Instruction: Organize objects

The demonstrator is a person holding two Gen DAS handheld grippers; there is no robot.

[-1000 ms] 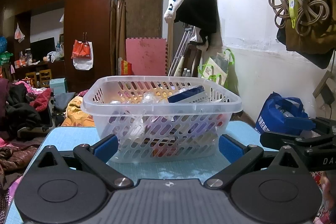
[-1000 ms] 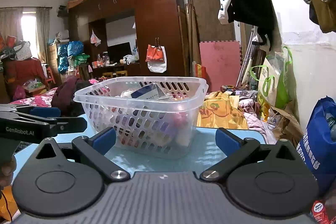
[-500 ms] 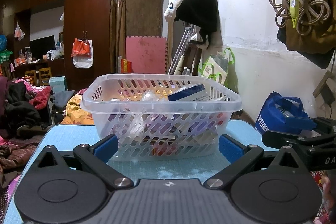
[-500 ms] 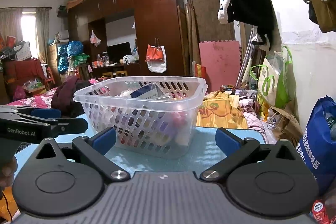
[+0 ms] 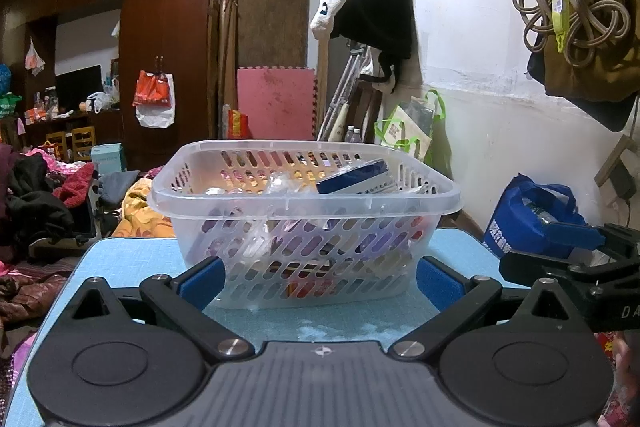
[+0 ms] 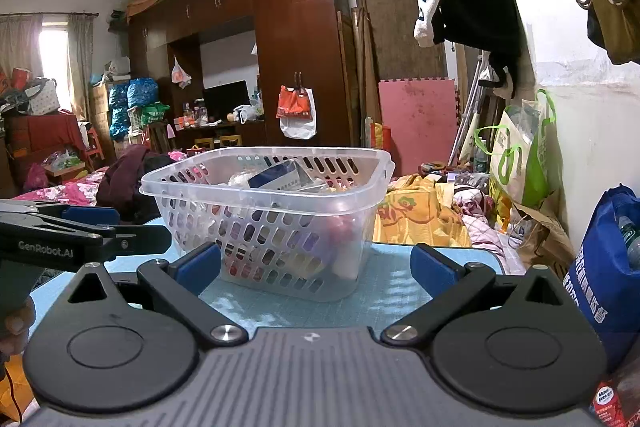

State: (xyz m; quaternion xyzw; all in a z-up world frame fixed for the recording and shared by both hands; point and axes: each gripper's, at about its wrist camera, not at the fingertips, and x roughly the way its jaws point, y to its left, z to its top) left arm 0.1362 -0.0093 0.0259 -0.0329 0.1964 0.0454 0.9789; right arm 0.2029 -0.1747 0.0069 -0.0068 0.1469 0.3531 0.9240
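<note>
A clear slotted plastic basket [image 5: 304, 223] stands on the light blue table [image 5: 120, 259], holding several items, among them a blue and white box [image 5: 356, 177]. My left gripper [image 5: 318, 283] is open and empty, low over the table just in front of the basket. My right gripper [image 6: 316, 267] is open and empty too, facing the basket [image 6: 268, 219] from the right front. Each gripper shows at the edge of the other's view: the right one in the left wrist view [image 5: 576, 247], the left one in the right wrist view [image 6: 80, 227].
A blue bag [image 6: 608, 263] stands just right of the table against the white wall. Clothes and bedding [image 6: 420, 211] lie heaped behind the table. A dark wardrobe [image 6: 296, 43] and a pink mat [image 6: 416, 115] stand at the back.
Both grippers have stayed open and nearly still; the views shift only very slightly.
</note>
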